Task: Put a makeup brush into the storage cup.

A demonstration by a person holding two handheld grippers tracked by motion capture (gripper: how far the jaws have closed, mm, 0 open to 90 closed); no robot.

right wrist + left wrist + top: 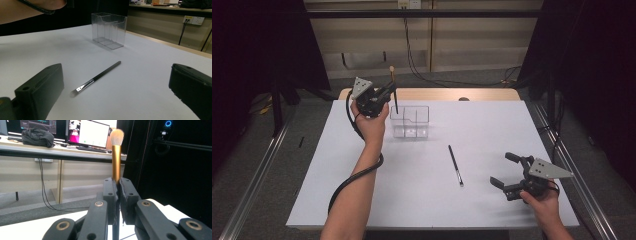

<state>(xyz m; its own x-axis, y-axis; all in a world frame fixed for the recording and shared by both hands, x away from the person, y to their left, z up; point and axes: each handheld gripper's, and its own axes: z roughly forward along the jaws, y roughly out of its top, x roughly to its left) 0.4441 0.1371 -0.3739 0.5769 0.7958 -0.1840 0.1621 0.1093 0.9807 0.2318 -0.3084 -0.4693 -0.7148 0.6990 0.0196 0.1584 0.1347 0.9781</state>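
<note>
The left gripper is squeezed tight on the big brush, holding it straight up just over the clear box near the back of the table. It looks like the putting-in step, so next the brush must go down into a slot. The right gripper waits wide open and empty, near the thin brush lying flat.

Surface: I see a white rectangular surface with a light wooden strip along its far edge.
Clear organiser: 1 transparent compartmented box stands upright at far centre-left.
Thin brush: 1 dark slim brush lies flat right of centre, well apart from the box, bristle end toward the near edge.
</note>
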